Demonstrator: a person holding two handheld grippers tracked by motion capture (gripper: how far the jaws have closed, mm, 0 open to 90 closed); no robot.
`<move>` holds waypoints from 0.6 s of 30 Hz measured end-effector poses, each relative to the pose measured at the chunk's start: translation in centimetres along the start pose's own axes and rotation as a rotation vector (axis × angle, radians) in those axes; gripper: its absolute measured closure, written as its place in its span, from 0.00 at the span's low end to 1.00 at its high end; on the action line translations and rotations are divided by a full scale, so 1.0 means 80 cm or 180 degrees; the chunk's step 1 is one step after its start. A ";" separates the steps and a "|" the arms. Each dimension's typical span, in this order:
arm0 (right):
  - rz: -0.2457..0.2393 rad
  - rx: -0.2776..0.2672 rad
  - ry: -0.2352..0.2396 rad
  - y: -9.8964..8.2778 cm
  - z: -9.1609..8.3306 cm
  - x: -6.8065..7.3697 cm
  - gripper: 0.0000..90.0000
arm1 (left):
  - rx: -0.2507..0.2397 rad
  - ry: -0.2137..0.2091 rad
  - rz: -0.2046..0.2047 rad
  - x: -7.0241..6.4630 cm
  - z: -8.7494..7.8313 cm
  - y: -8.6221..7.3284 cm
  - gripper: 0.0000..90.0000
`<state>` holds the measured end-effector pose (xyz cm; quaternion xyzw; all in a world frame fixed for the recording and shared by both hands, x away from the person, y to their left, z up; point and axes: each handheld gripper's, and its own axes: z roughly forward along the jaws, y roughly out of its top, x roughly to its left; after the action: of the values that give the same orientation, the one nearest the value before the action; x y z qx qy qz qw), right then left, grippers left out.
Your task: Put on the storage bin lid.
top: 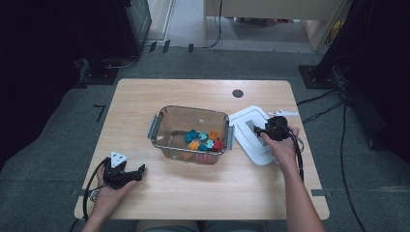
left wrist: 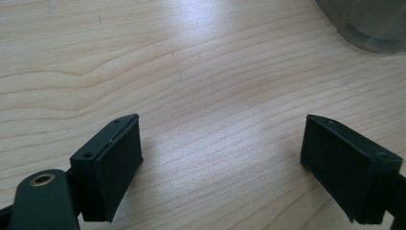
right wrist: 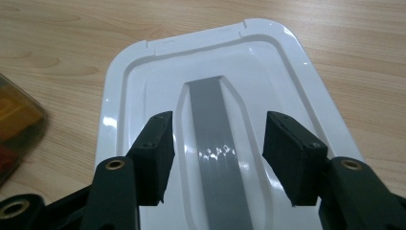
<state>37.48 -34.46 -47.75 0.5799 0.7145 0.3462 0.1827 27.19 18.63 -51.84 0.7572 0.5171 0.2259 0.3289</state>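
Observation:
A white lid (top: 261, 153) with a grey handle strip (top: 252, 126) lies flat on the table, right of a clear plastic bin (top: 193, 109) that holds several coloured blocks (top: 203, 140). My right gripper (top: 259, 130) hovers low over the lid. In the right gripper view the right gripper (right wrist: 218, 129) is open, its jaws standing either side of the grey handle (right wrist: 206, 98) of the lid (right wrist: 143, 67), the pads apart from it. At the near left my left gripper (top: 141, 170) rests on the wood, open. Bare tabletop lies between the jaws of the left gripper (left wrist: 222, 129).
The wooden table (top: 145, 94) has a dark round hole (top: 237, 93) near its far edge. A corner of the bin (left wrist: 368, 24) shows ahead of the left gripper, and the bin's edge (right wrist: 14, 120) lies left of the lid. Cables and stands crowd the floor around the table.

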 end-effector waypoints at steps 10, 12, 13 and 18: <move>-0.0222 0.0067 0.0071 -0.004 0.011 0.001 0.66 | 0.0000 0.0001 0.0000 0.000 0.000 0.000 0.15; -0.0251 0.0071 0.0093 -0.005 0.014 0.001 0.67 | 0.0000 0.0001 -0.0001 0.000 0.000 0.000 0.15; -0.0258 0.0088 0.0093 -0.006 0.016 0.000 0.68 | 0.0000 0.0001 -0.0001 0.000 0.000 0.000 0.15; -0.0230 0.0159 0.0073 -0.010 0.026 -0.005 0.72 | 0.0000 0.0001 0.0000 0.000 0.000 0.000 0.15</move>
<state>38.40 -34.32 -49.85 0.5541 0.7454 0.3281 0.1724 27.19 18.63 -51.84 0.7572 0.5171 0.2260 0.3288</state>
